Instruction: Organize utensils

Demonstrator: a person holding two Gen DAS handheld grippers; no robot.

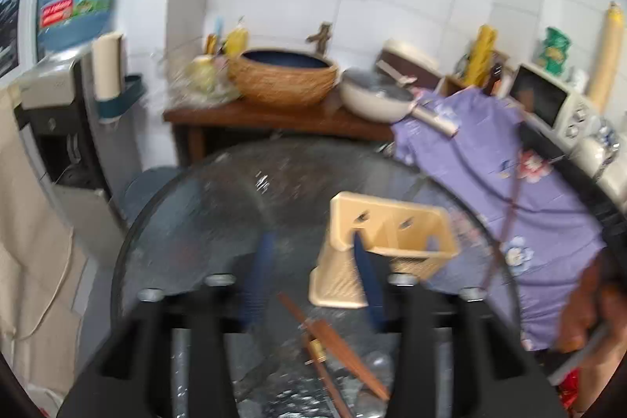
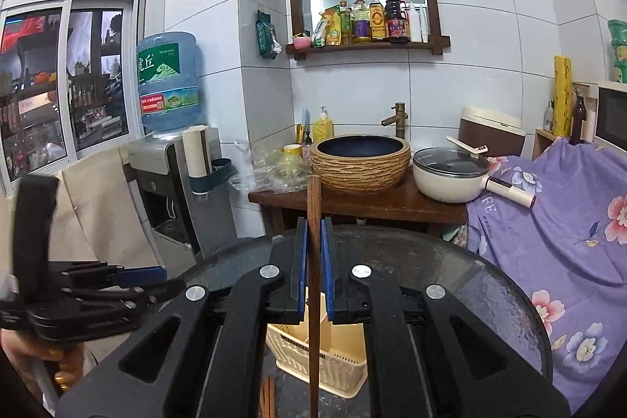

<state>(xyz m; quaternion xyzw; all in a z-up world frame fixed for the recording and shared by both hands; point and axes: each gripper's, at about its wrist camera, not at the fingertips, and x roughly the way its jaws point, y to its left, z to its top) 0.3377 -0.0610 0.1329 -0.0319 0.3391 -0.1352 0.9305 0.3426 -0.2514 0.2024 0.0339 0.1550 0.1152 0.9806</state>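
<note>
At the left edge of the right wrist view, the left gripper (image 2: 129, 281) hangs with fingers spread, grasping nothing. At center, the right gripper (image 2: 313, 261) clenches 1 upright chopstick (image 2: 313, 222) above the beige utensil holder (image 2: 313, 359), low on the glass table (image 2: 490, 281).

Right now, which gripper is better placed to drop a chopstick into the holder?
Right. The right gripper is already shut on a wooden chopstick, held upright directly above the beige utensil holder. The left gripper is open and empty, with loose chopsticks lying on the glass table.
</note>
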